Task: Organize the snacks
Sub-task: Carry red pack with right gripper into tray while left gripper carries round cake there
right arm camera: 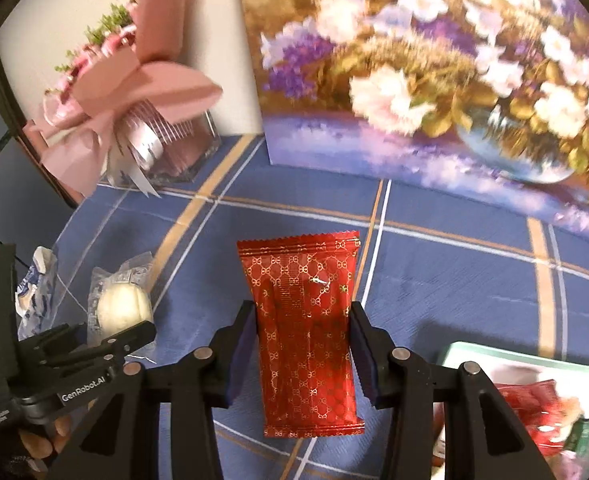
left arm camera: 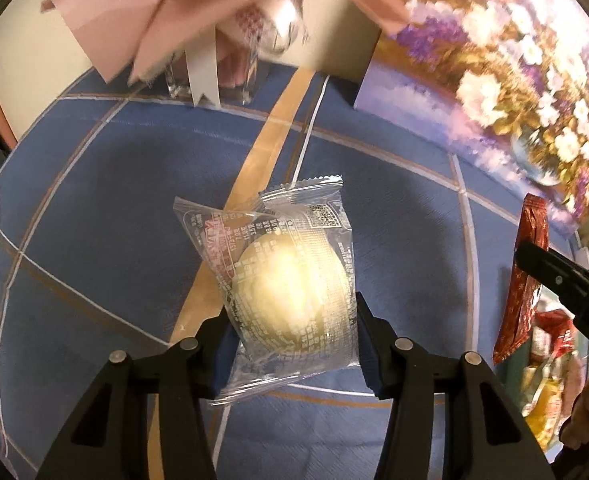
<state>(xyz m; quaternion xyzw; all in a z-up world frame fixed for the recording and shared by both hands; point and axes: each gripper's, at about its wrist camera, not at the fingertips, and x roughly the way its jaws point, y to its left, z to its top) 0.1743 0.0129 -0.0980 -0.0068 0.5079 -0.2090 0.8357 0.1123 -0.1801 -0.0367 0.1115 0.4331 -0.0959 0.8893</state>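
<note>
My left gripper [left arm camera: 292,322] is shut on a clear packet holding a pale round cake [left arm camera: 290,280], lifted above the blue checked tablecloth [left arm camera: 106,208]. The packet also shows at the left of the right wrist view [right arm camera: 120,306], with the left gripper [right arm camera: 106,348] below it. My right gripper [right arm camera: 300,328] is shut on a red packet with a gold pattern [right arm camera: 308,340], held upright above the cloth. In the left wrist view the red packet [left arm camera: 524,280] and right gripper finger [left arm camera: 554,276] show at the right edge.
A white box of mixed snacks [right arm camera: 534,364] stands at the lower right. A flower painting [right arm camera: 434,72] leans at the back. A pink wrapped bouquet in a glass vase [right arm camera: 134,120] stands at the back left. A blue and white packet [right arm camera: 36,292] lies at the left.
</note>
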